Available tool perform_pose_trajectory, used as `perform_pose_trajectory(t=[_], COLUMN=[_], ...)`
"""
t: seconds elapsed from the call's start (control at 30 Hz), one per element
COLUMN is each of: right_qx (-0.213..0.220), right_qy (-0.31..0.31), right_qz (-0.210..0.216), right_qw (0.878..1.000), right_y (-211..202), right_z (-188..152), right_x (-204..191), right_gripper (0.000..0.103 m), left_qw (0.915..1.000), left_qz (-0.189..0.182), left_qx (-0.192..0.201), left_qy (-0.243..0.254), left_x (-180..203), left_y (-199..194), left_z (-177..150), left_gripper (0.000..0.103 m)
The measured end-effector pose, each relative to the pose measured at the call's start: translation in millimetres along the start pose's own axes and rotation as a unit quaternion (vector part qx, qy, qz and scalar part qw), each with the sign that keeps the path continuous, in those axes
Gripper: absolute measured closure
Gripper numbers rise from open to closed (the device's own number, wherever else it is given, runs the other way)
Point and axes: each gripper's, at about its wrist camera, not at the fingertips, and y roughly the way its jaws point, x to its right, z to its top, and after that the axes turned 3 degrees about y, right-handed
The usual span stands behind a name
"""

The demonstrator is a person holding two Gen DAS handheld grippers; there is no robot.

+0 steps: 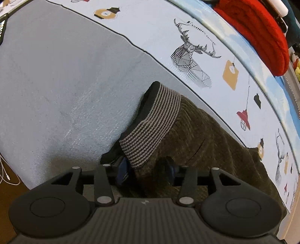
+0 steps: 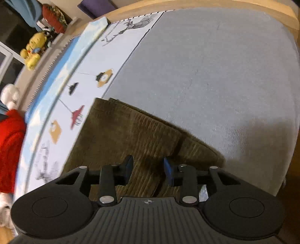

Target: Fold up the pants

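Note:
Brown corduroy pants (image 1: 202,135) with a striped knit waistband (image 1: 151,123) lie on a grey bed sheet (image 1: 56,84). My left gripper (image 1: 148,171) has its blue pads on either side of the waistband corner, with fabric between them. In the right wrist view the pants (image 2: 121,131) lie flat, their far end near the printed border. My right gripper (image 2: 148,169) hovers over the near part of the pants with its blue fingers (image 2: 167,170) apart and cloth lying between them.
A pale printed border (image 1: 187,56) with deer and lamps runs along the bed. A red knit blanket (image 1: 258,32) lies beyond it. Yellow plush toys (image 2: 33,50) sit on a ledge. A wooden bed frame (image 2: 243,11) edges the sheet. A white cable (image 1: 5,174) lies at left.

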Motion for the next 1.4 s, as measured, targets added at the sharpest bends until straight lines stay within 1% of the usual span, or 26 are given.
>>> perform_pose_trajectory(t=[0.07,0.1,0.13,0.17,0.2,0.27,0.33,0.37,0.4,0.43,0.47,0.53,0.57,0.63,0.7,0.73,0.77,0.8,0.83,1.0,1.07,1.1,1.13,1.3,1.37,1.4], right_qx=[-0.003,0.001,0.008,0.017,0.035,0.085,0.15,0.171,0.2,0.199,0.172,0.089,0.074,0.085,0.092,0.081,0.065,0.041,0.026,-0.006,-0.002,0.004,0.016,0.134,0.153,0.142], right_qy=[-0.006,-0.007,-0.013,-0.021,-0.028,-0.032,-0.03,-0.029,-0.02,-0.01,0.007,0.031,0.037,0.029,-0.001,-0.009,-0.009,-0.002,0.007,0.025,0.022,0.02,0.014,-0.004,-0.006,-0.007], right_qz=[-0.018,-0.023,-0.025,-0.021,-0.012,0.026,0.069,0.068,0.027,-0.008,-0.034,-0.052,-0.055,-0.02,0.021,0.034,0.039,0.038,0.031,-0.01,-0.02,-0.018,-0.015,0.043,0.02,-0.008], right_qw=[1.0,1.0,1.0,0.999,0.999,0.996,0.986,0.982,0.979,0.98,0.984,0.994,0.995,0.996,0.996,0.996,0.997,0.998,0.999,1.0,1.0,1.0,1.0,0.99,0.988,0.99], right_y=[6,8,8,5,-3,-28,-64,-75,-85,-86,-79,-57,-54,-59,-63,-60,-54,-44,-35,-2,0,-1,-5,-62,-78,-76], right_z=[-1,0,0,1,2,4,4,3,3,6,11,12,10,11,9,7,5,3,2,-6,-10,-10,-9,-5,-8,-8], right_x=[-1,-2,-5,-8,-13,-21,-26,-22,-15,-4,11,38,45,42,29,23,19,16,13,2,3,2,0,-21,-14,-8], right_gripper=[0.072,0.092,0.098,0.099,0.101,0.101,0.103,0.103,0.103,0.103,0.103,0.103,0.103,0.1,0.099,0.088,0.079,0.063,0.058,0.059,0.075,0.1,0.1,0.101,0.101,0.101], left_qw=[1.0,1.0,0.9999,1.0,0.9998,0.999,0.9962,0.994,0.992,0.9925,0.9946,0.9965,0.9962,0.9962,0.9982,0.9989,0.9993,0.9995,0.9995,0.9997,0.9998,0.9998,0.9997,0.9959,0.9956,0.996], left_qz=[0.006,0.008,0.01,0.009,0.01,0.001,-0.008,-0.005,0.005,0.008,0.007,0.011,0.015,0.014,0.001,-0.005,-0.009,-0.012,-0.015,-0.018,-0.015,-0.015,-0.017,-0.031,-0.027,-0.019], left_qx=[-0.003,-0.003,-0.003,0.0,0.008,0.039,0.077,0.095,0.105,0.097,0.078,0.03,0.022,0.022,0.023,0.02,0.019,0.02,0.021,0.016,0.013,0.012,0.012,0.063,0.054,0.042], left_qy=[-0.004,-0.004,-0.002,0.004,0.013,0.022,0.04,0.053,0.069,0.073,0.068,0.077,0.083,0.083,0.056,0.041,0.03,0.021,0.016,-0.005,-0.004,0.004,0.013,0.057,0.071,0.077], left_x=[-1,-1,-1,1,4,7,12,14,16,15,11,7,6,4,-2,-5,-7,-9,-9,-12,-12,-10,-8,4,6,6], left_y=[3,4,5,4,1,-11,-28,-35,-39,-37,-31,-17,-14,-14,-16,-16,-16,-16,-16,-11,-9,-8,-7,-28,-26,-22], left_z=[1,2,1,1,1,2,0,-1,-2,-3,-4,-7,-8,-7,-6,-5,-5,-5,-4,-2,-2,-2,-2,-5,-7,-8], left_gripper=[0.053,0.055,0.057,0.074,0.078,0.081,0.082,0.082,0.082,0.082,0.082,0.082,0.081,0.078,0.074,0.069,0.055,0.049,0.048,0.049,0.052,0.072,0.08,0.082,0.082,0.082])
